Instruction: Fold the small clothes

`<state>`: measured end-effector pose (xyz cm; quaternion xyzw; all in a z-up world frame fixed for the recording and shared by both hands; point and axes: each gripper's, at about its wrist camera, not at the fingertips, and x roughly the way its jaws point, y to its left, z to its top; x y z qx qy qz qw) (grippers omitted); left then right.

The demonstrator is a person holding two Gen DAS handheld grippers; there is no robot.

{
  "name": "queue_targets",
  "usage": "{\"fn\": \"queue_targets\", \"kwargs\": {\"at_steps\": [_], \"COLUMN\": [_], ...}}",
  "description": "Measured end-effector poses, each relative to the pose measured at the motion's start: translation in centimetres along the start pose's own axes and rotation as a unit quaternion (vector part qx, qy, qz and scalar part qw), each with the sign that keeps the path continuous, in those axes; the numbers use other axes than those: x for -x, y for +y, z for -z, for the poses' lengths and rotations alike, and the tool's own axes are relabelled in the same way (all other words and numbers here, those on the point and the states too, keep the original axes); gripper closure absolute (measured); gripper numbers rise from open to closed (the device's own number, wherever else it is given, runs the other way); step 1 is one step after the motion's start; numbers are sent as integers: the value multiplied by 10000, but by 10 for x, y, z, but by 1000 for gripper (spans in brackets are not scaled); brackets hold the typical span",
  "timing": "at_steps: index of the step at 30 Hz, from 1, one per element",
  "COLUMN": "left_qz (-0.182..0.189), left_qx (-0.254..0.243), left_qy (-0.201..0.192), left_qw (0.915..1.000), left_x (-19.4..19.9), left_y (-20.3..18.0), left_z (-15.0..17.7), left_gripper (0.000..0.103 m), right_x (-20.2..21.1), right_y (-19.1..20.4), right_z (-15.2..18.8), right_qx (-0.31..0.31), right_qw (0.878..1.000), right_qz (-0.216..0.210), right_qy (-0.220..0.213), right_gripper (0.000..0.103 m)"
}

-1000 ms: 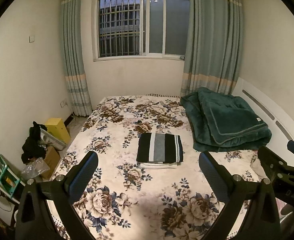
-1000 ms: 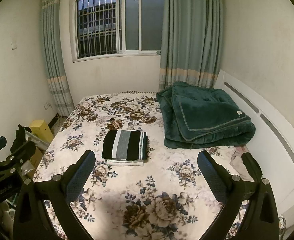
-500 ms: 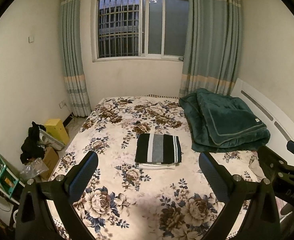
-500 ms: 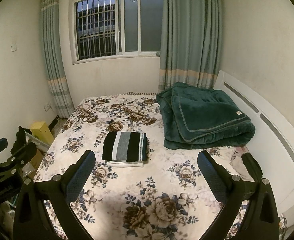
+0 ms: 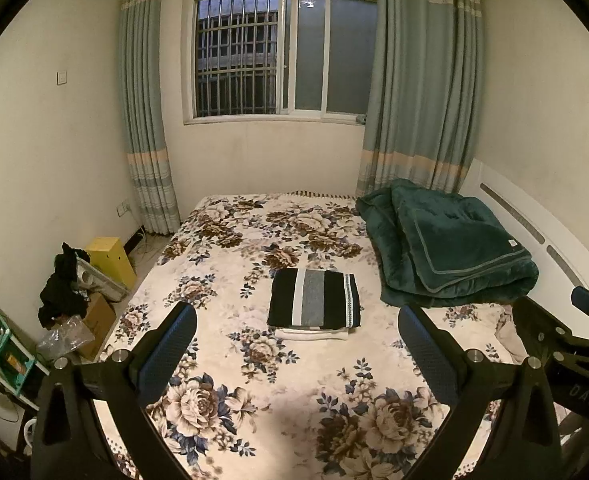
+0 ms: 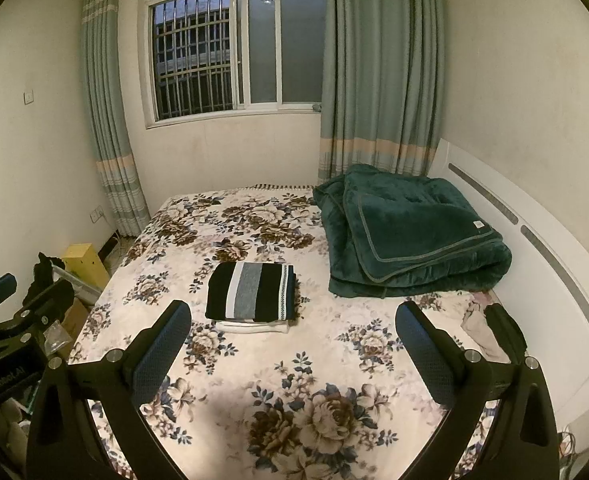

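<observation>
A folded black, white and grey striped garment (image 5: 314, 299) lies on a folded white garment (image 5: 312, 334) in the middle of the floral bed (image 5: 254, 364). The stack also shows in the right wrist view (image 6: 252, 297). My left gripper (image 5: 296, 354) is open and empty, held above the near part of the bed, short of the stack. My right gripper (image 6: 292, 352) is open and empty at a similar height, to the right of the left one. The right gripper's body shows at the right edge of the left wrist view.
A folded dark green blanket (image 5: 450, 246) lies on the bed's right side by the white headboard (image 6: 542, 248). A crumpled cloth (image 6: 480, 322) lies by the headboard. Boxes, a yellow box (image 5: 110, 260) and dark clothes (image 5: 60, 288) crowd the floor at left. A window and curtains stand behind.
Both grippers have drawn back slightly from the stack and tilted up a little, so the stack sits a bit farther off. Nothing was grasped or released.
</observation>
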<state>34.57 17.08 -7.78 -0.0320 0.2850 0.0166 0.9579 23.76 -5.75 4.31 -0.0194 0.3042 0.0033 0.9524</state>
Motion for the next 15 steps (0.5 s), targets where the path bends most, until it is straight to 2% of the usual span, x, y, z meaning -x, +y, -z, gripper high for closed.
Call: {"fn": "queue_targets", "kwargs": {"at_steps": [15], "left_qz": [20], "left_qx": [-48], "left_qy": [-64], "left_qw": [10000], "left_x": [1], "left_y": [-7], "left_z": [-2], "left_gripper": [0], "right_x": [0], "right_y": [-1], "right_z": [3], "right_qx": [-12], "right_qw": [10000], "right_qz": [26], "right_qy": [-13], "right_gripper": [0]}}
